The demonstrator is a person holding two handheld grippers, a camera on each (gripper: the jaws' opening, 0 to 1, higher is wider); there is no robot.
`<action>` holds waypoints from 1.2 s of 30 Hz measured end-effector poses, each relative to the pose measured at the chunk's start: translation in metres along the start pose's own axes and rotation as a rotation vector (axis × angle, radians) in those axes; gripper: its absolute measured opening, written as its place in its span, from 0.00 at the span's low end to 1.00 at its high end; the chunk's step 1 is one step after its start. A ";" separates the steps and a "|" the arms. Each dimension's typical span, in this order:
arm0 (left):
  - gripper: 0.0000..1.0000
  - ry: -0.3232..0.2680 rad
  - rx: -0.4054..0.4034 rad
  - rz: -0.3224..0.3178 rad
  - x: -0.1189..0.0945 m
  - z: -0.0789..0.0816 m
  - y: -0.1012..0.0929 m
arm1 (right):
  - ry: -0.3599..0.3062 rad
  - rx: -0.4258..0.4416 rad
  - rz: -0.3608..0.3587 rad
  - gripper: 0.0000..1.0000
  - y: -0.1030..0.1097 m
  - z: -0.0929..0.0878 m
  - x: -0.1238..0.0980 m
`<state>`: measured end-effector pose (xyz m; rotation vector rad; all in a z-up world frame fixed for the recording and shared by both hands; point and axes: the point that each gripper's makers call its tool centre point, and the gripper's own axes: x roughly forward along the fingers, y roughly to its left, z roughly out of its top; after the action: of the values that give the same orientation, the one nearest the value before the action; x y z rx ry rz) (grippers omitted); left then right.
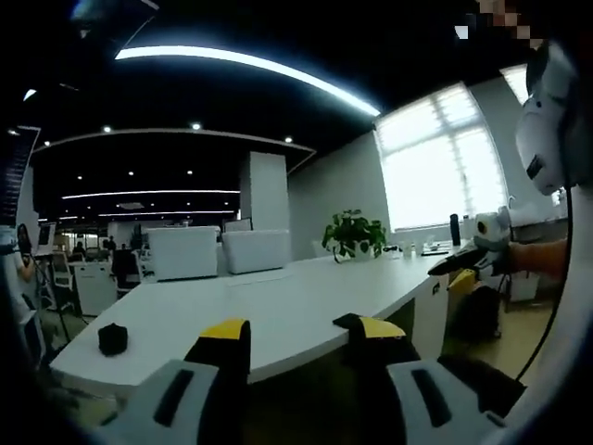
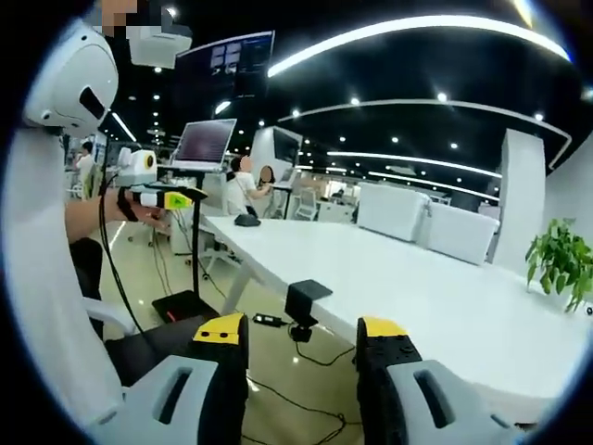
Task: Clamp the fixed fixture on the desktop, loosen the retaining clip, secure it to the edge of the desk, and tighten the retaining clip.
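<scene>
Ahead of the left hand-held gripper (image 1: 295,336): a long white surface (image 1: 278,306) runs away from it.
Left hand-held gripper: its yellow-tipped jaws are apart, with nothing between them.
Black fixture (image 1: 112,338): small and dark, it sits on the surface near the corner, ahead and to the left of the left jaws, well apart from them.
Right hand-held gripper (image 2: 301,336): its jaws are apart too, with nothing between them.
Black clamp (image 2: 305,306): it hangs at the surface's edge, just ahead, between the right jaws.
Green plant (image 1: 353,234): it stands far along the surface, by the bright window (image 1: 443,163).
Laptop (image 2: 204,143): open on a tall stand, far left.
</scene>
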<state>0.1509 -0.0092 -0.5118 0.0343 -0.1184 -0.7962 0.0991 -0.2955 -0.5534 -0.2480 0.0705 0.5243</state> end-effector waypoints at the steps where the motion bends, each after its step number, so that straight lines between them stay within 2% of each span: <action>1: 0.47 0.003 -0.002 0.003 0.001 0.001 0.001 | -0.002 0.008 -0.002 0.44 -0.002 0.001 -0.001; 5: 0.44 0.026 -0.009 0.031 0.005 -0.005 0.002 | 0.003 0.006 -0.006 0.44 -0.008 -0.002 -0.003; 10: 0.46 0.065 -0.042 0.013 0.007 -0.019 -0.005 | 0.008 0.005 -0.011 0.44 -0.015 -0.001 -0.001; 14: 0.48 0.135 -0.011 0.012 0.007 -0.029 -0.004 | 0.015 -0.009 0.003 0.44 -0.014 0.001 0.000; 21: 0.49 0.156 -0.018 0.007 0.011 -0.031 -0.005 | 0.045 -0.019 0.022 0.44 -0.010 -0.004 0.004; 25: 0.50 0.181 -0.007 0.003 0.013 -0.034 -0.003 | 0.047 -0.003 0.019 0.44 -0.016 -0.003 0.007; 36: 0.50 0.195 -0.004 0.022 0.016 -0.036 0.008 | 0.081 -0.016 0.028 0.44 -0.020 -0.007 0.014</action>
<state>0.1714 -0.0156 -0.5451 0.1059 0.0674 -0.7669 0.1216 -0.3069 -0.5575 -0.2839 0.1490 0.5433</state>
